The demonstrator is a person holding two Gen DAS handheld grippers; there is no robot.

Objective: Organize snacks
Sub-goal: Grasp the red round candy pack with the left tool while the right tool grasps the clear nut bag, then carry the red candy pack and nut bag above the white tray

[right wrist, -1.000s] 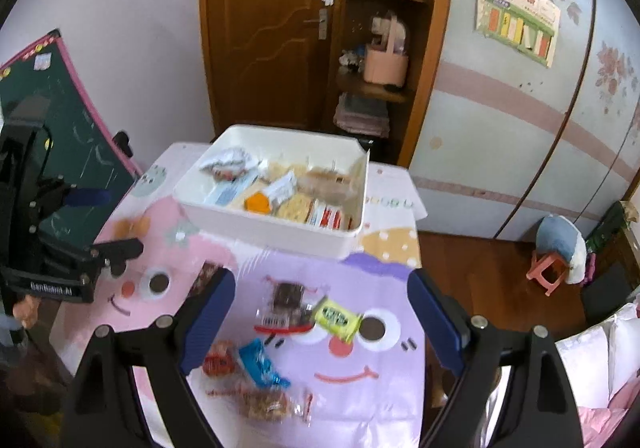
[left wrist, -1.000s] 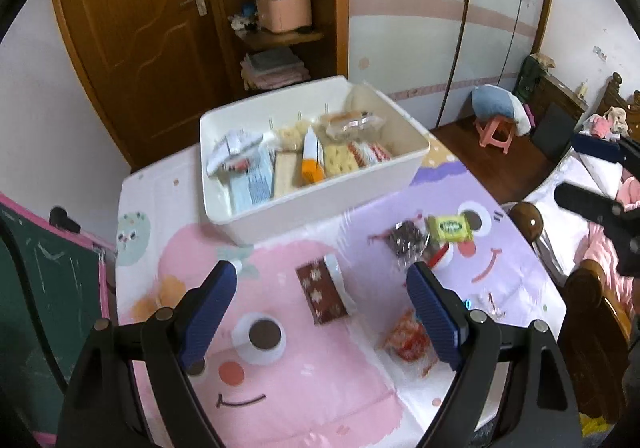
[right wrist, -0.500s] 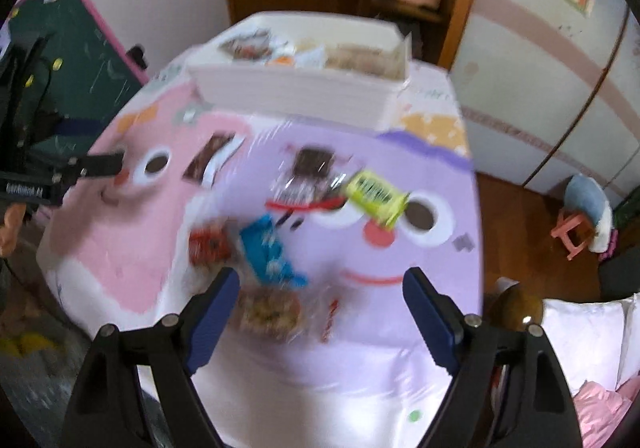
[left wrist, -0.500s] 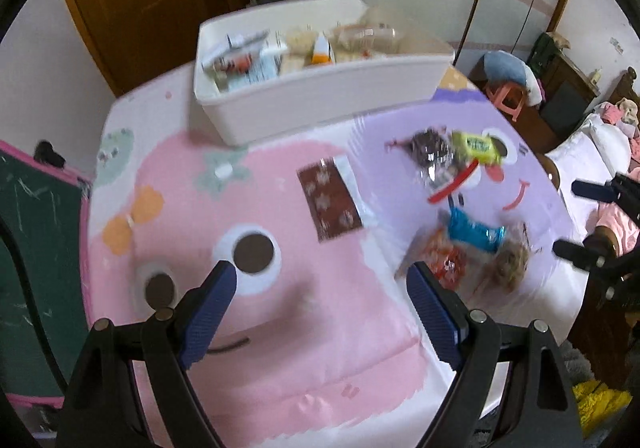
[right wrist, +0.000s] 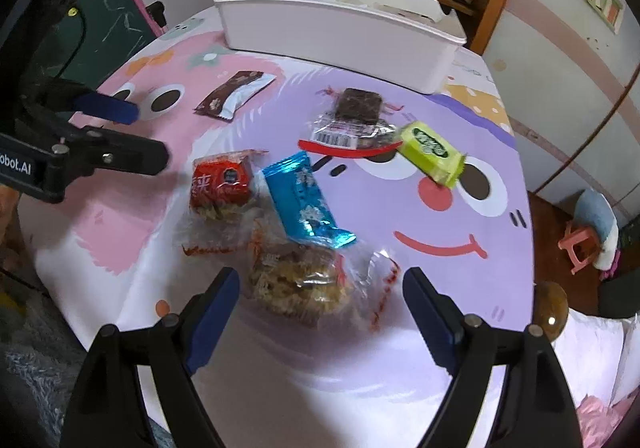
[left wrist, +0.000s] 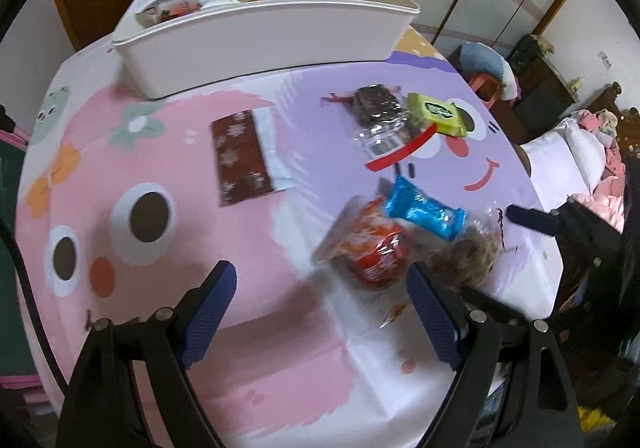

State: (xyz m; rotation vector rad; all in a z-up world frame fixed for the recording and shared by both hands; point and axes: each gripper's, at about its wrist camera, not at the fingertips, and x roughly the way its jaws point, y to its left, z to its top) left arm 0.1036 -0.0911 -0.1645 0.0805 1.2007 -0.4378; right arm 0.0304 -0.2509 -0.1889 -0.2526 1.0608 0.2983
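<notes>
Loose snacks lie on the cartoon tablecloth: a red pack, a blue pack, a clear bag of brown crisps, a green pack, a dark cake in clear wrap and a brown-and-white bar. A white bin at the back holds several snacks. My left gripper is open just before the red pack. My right gripper is open, its jaws either side of the crisps bag.
The table's near edge drops off below both grippers. A green chalkboard stands at the left. A wooden door and shelf stand behind the bin. A bed with pink bedding and a pink stool are at the right.
Both grippers have come down and forward toward the loose snacks near the table's front edge. Both stay open and empty. The snacks have not moved.
</notes>
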